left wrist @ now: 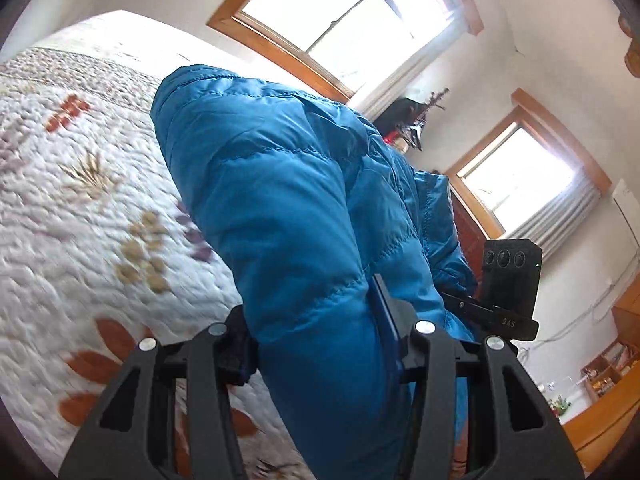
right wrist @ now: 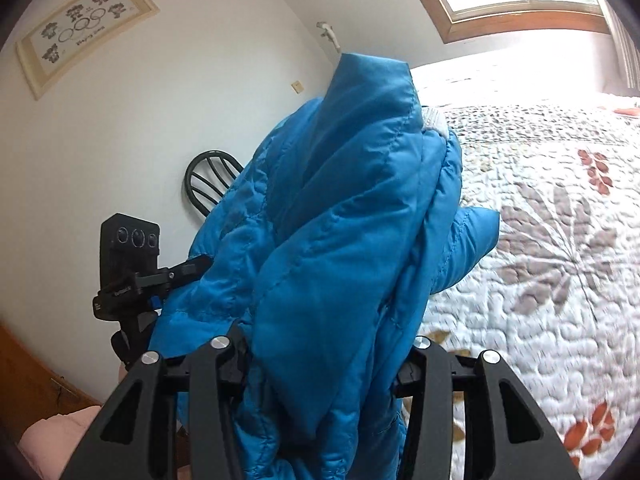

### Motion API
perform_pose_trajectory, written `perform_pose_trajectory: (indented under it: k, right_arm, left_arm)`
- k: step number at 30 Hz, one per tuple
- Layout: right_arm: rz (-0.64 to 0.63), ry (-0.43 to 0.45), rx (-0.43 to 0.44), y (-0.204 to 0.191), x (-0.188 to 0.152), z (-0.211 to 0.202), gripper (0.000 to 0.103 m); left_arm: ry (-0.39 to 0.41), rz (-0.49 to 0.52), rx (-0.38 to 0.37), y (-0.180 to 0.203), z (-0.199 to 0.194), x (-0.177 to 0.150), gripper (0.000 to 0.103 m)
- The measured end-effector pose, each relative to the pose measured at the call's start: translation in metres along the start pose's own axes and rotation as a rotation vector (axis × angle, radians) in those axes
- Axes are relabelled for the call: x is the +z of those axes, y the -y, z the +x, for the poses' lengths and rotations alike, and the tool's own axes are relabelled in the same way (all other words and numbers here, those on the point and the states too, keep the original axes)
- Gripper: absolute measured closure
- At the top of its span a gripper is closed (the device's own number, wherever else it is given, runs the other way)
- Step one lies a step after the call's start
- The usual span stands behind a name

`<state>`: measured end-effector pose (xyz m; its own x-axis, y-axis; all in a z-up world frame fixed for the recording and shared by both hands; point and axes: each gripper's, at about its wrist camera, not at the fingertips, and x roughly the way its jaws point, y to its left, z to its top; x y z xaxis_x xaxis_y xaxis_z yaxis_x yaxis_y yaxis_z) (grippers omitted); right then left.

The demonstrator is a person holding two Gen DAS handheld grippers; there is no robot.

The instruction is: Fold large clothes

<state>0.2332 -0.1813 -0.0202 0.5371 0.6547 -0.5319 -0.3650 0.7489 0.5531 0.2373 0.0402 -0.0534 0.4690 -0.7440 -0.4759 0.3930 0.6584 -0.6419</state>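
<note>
Daylit bedroom: a bed [left wrist: 80,208] under a white quilt with rust and tan flowers fills the ground, with two wood-framed windows [left wrist: 348,20] on the wall beyond it. Above the bed hangs a blue puffer jacket [left wrist: 304,216], lifted off the quilt and bunched into thick folds. The left gripper [left wrist: 324,344] is clamped on a padded fold of the jacket, cloth filling the gap between its jaws. The right gripper [right wrist: 324,360] grips another bundle of the jacket the same way, beside the left one, whose black body shows at the jacket's edge. Behind the jacket, away from the bed, stand a dark chair [right wrist: 208,184] and a framed picture [right wrist: 80,28] on the white wall
</note>
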Motion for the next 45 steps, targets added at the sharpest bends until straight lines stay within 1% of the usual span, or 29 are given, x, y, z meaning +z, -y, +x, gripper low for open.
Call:
perform_pose_trajectory:
  k: [4,8,11,13,14,15,16,18,21,23,24,27,29,30,32,34,37,39,40,42,45]
  right_arm:
    - [0.024,-0.015,0.009,0.014,0.031,0.041,0.057]
    - [0.048,-0.040,0.021,0.035,0.054,0.081,0.057]
    - [0.101,-0.084,0.029,0.052,0.054,0.115,0.057]
    - [0.140,-0.123,0.013,0.070,0.050,0.139,0.055]
    - [0.156,-0.118,0.023,0.077,0.046,0.145,0.053]
    - [0.173,-0.111,0.047,0.082,0.045,0.148,0.051]
    - [0.194,-0.108,0.067,0.087,0.043,0.149,0.050]
    - [0.209,-0.107,0.067,0.088,0.040,0.147,0.046]
    - [0.214,-0.109,0.021,0.085,0.041,0.135,0.039]
    - [0.194,-0.100,-0.021,0.078,0.047,0.121,0.036]
    - [0.179,-0.094,-0.045,0.072,0.045,0.111,0.034]
    - [0.141,-0.071,-0.092,0.062,0.037,0.083,0.033]
    - [0.124,-0.062,-0.091,0.055,0.028,0.068,0.034]
    - [0.120,-0.064,-0.105,0.053,0.026,0.066,0.034]
    - [0.112,-0.064,-0.140,0.053,0.018,0.061,0.035]
    - [0.125,-0.087,-0.175,0.060,0.009,0.063,0.037]
    - [0.176,-0.131,-0.178,0.074,0.008,0.082,0.037]
    - [0.168,-0.144,-0.189,0.079,0.002,0.092,0.037]
    - [0.185,-0.148,-0.179,0.084,-0.002,0.095,0.037]
    - [0.226,-0.148,-0.152,0.092,-0.007,0.099,0.036]
    - [0.229,-0.134,-0.150,0.089,-0.008,0.092,0.037]
  left_arm:
    - [0.020,-0.012,0.046,-0.032,0.004,0.027,0.056]
    - [0.030,-0.056,0.072,-0.074,0.003,0.051,0.056]
    - [0.020,-0.088,0.108,-0.100,0.007,0.055,0.056]
    - [-0.019,-0.118,0.142,-0.121,0.021,0.054,0.053]
    - [-0.028,-0.128,0.150,-0.131,0.025,0.053,0.052]
    - [-0.025,-0.133,0.135,-0.138,0.027,0.050,0.050]
    - [-0.027,-0.137,0.121,-0.143,0.026,0.051,0.049]
    - [-0.035,-0.127,0.131,-0.140,0.026,0.051,0.048]
    - [-0.052,-0.143,0.154,-0.138,0.026,0.057,0.044]
    - [-0.058,-0.159,0.188,-0.140,0.023,0.061,0.043]
    - [-0.051,-0.155,0.213,-0.135,0.016,0.059,0.043]
    - [-0.019,-0.103,0.285,-0.111,-0.007,0.046,0.043]
    - [0.002,-0.071,0.281,-0.095,-0.020,0.035,0.043]
    - [0.004,-0.057,0.280,-0.088,-0.024,0.031,0.042]
    - [-0.009,-0.032,0.311,-0.081,-0.024,0.021,0.043]
    - [-0.045,-0.016,0.326,-0.081,-0.014,0.013,0.045]
    - [-0.058,-0.017,0.348,-0.084,-0.009,0.003,0.045]
    - [-0.067,-0.002,0.356,-0.089,-0.005,0.000,0.044]
    - [-0.071,-0.005,0.356,-0.092,-0.002,0.000,0.044]
    - [-0.082,-0.026,0.351,-0.099,0.001,-0.001,0.043]
    - [-0.088,-0.077,0.324,-0.106,-0.002,0.002,0.043]
